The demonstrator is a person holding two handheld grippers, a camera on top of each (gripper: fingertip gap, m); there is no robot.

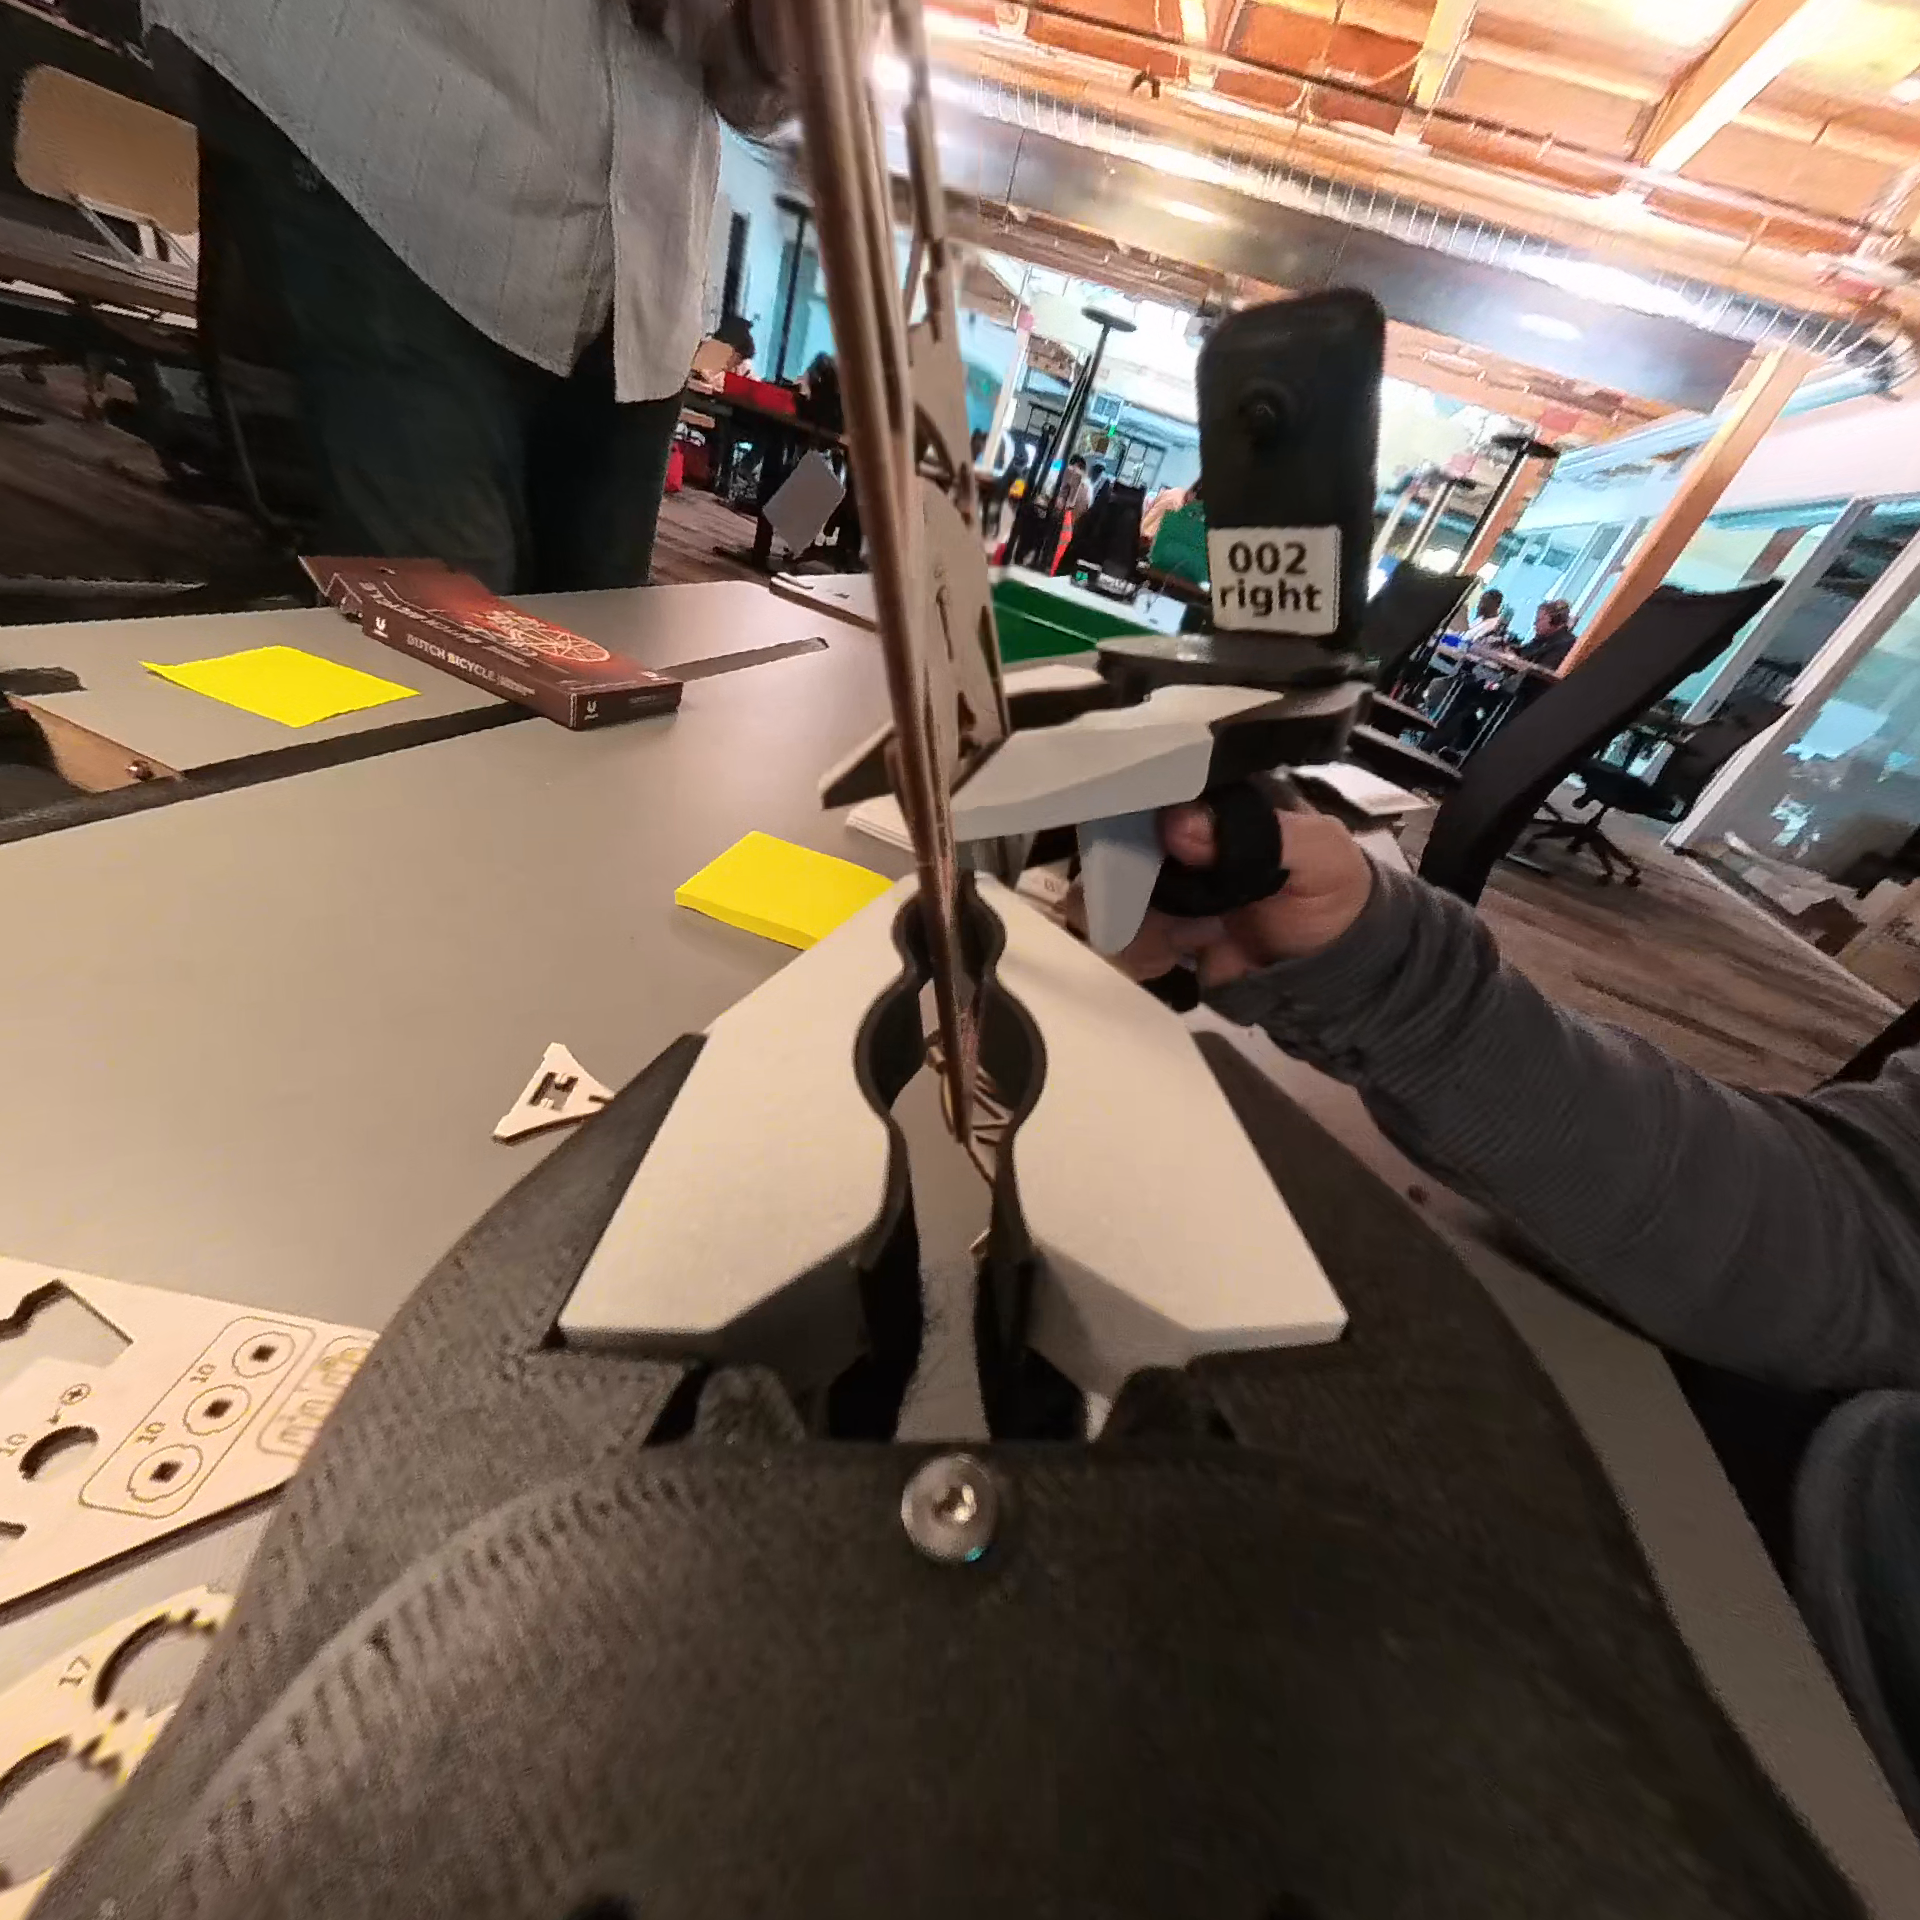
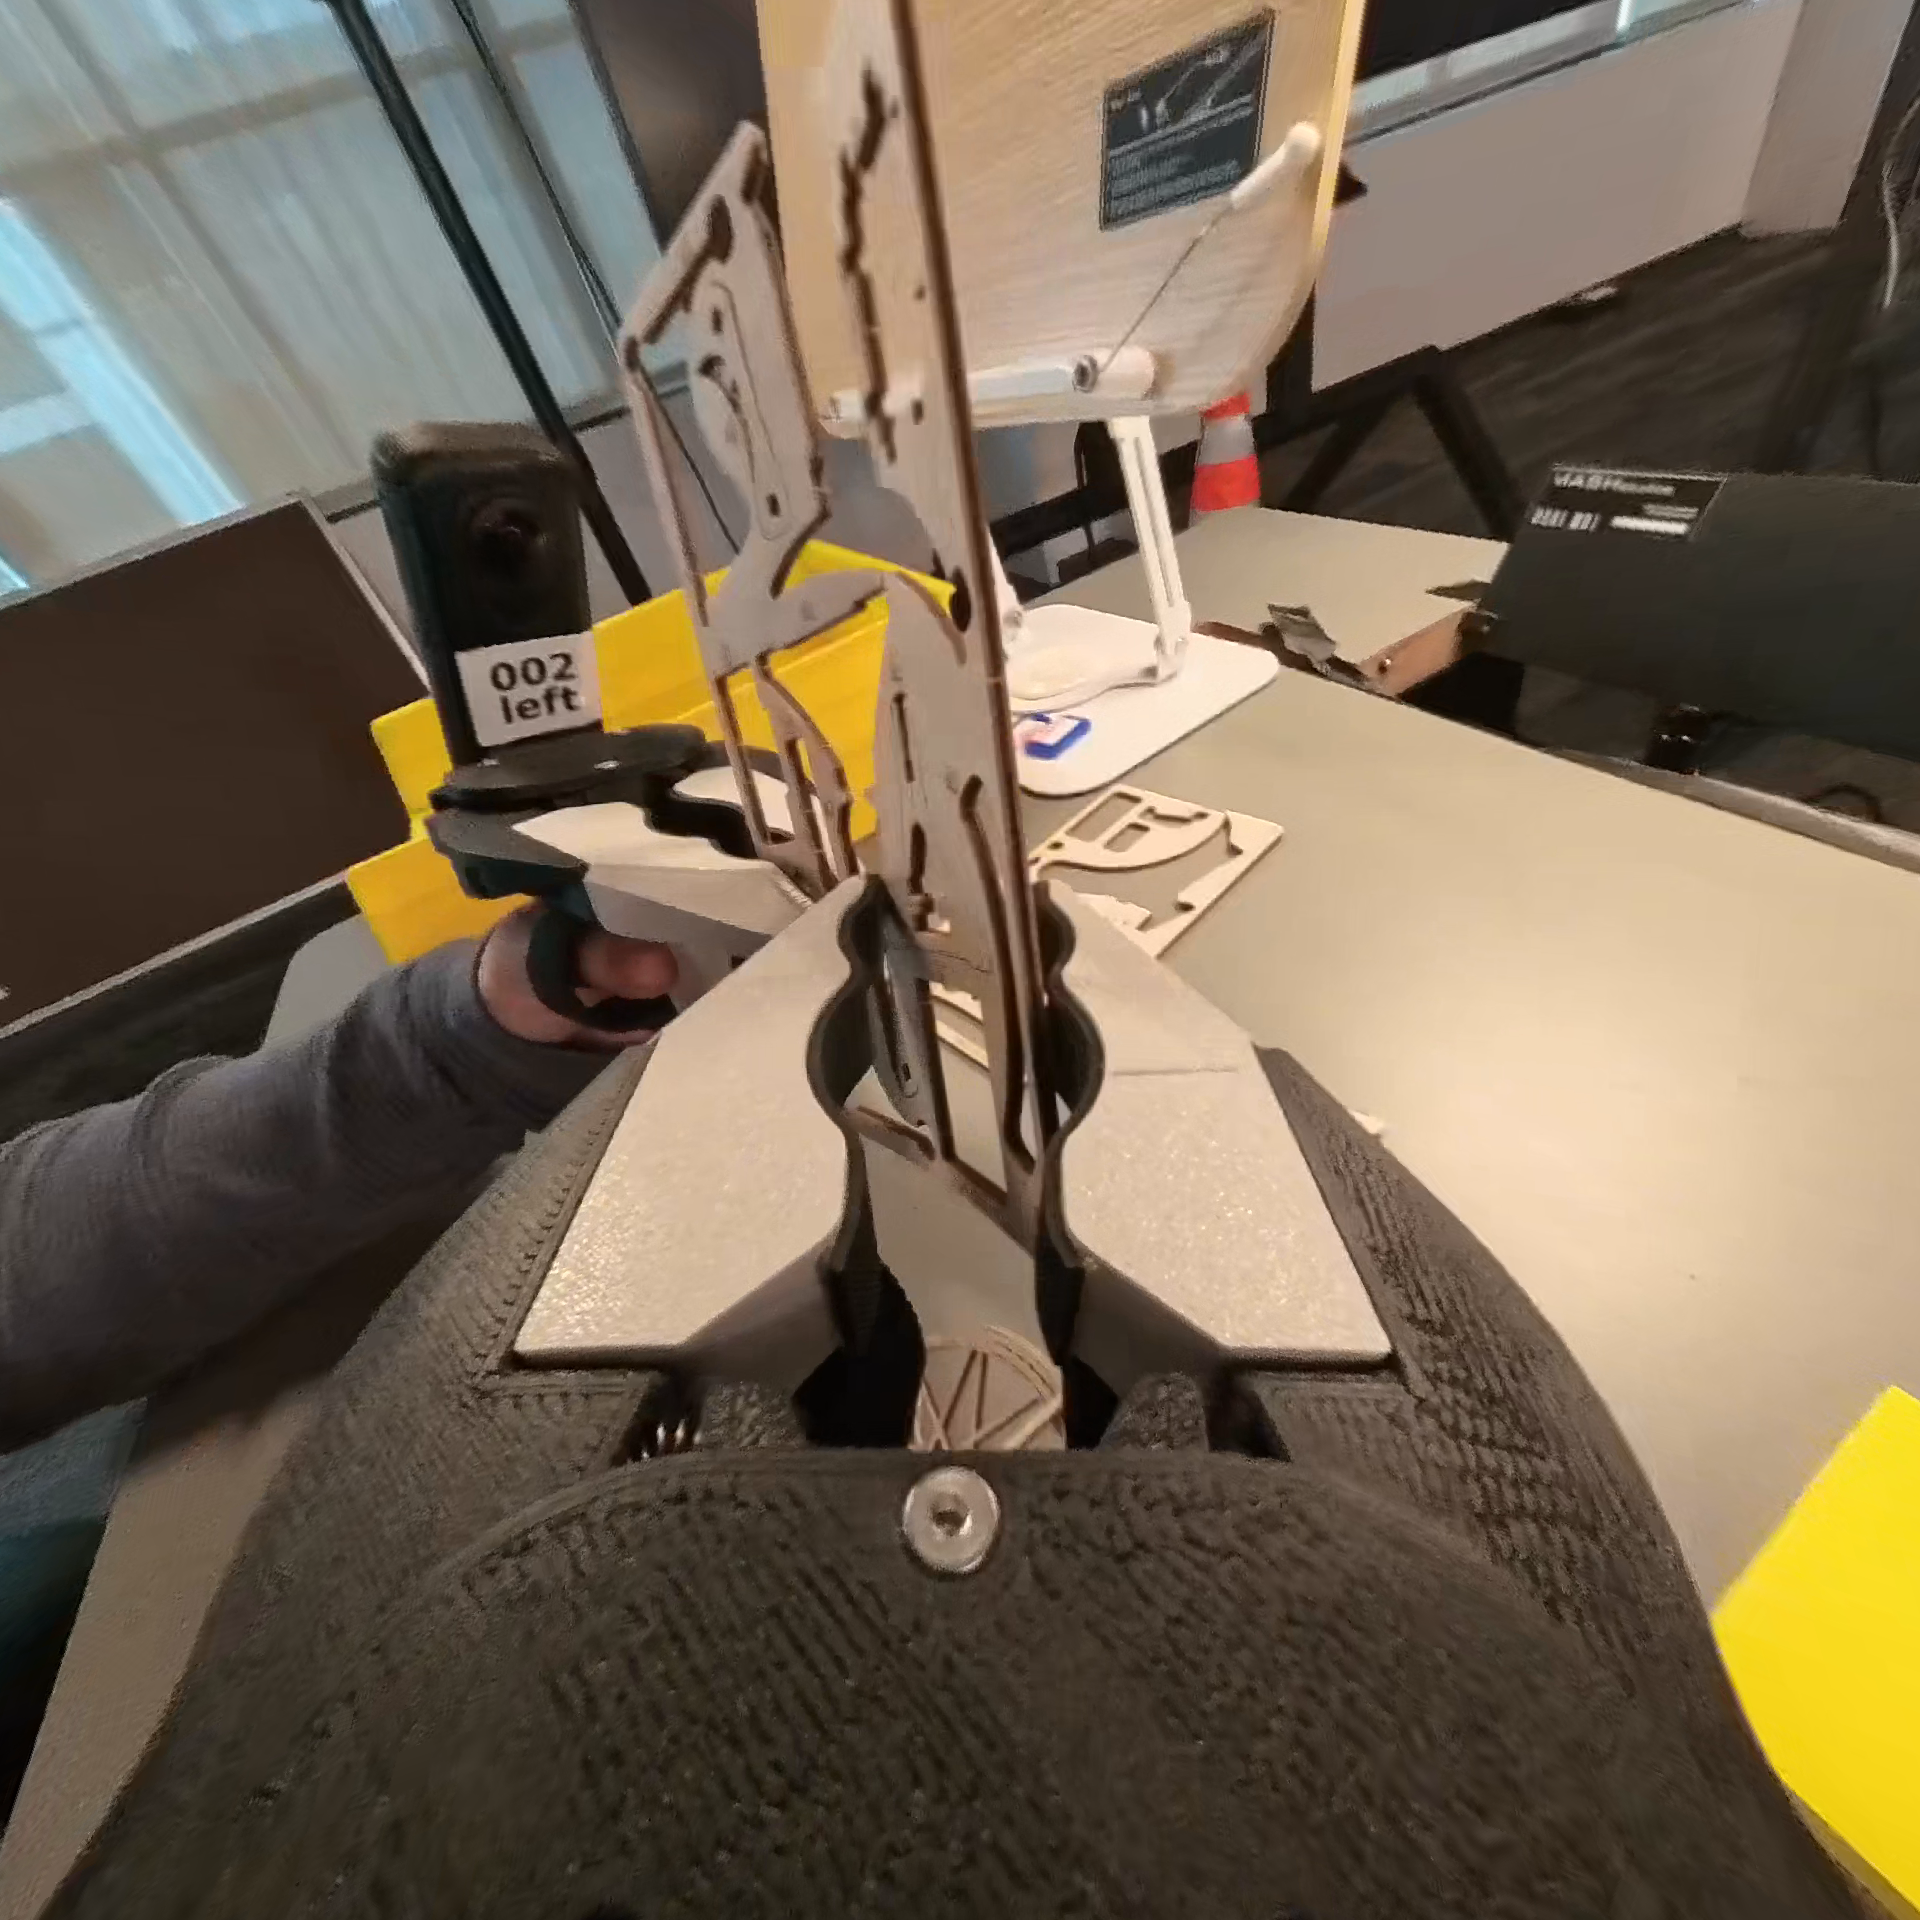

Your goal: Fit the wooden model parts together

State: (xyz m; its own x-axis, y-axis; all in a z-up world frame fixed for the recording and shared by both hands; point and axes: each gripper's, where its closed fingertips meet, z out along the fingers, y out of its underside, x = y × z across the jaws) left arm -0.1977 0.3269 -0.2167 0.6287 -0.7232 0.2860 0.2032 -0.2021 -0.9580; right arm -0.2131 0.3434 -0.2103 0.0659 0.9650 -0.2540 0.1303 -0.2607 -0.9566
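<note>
Both grippers hold thin laser-cut wooden sheets upright above the grey counter (image 1: 312, 935), long axes running nearly vertical, edges toward the cameras. The left gripper (image 1: 951, 925) has its pale fingers (image 1: 769, 1143) pinched narrow on one flat plywood sheet (image 1: 883, 416). The right gripper (image 2: 961, 935) clamps the cut-out wooden panel (image 2: 951, 623), tilted slightly left at its top. A second slotted wooden panel (image 2: 727, 416) stands just beside it, in the left gripper.
</note>
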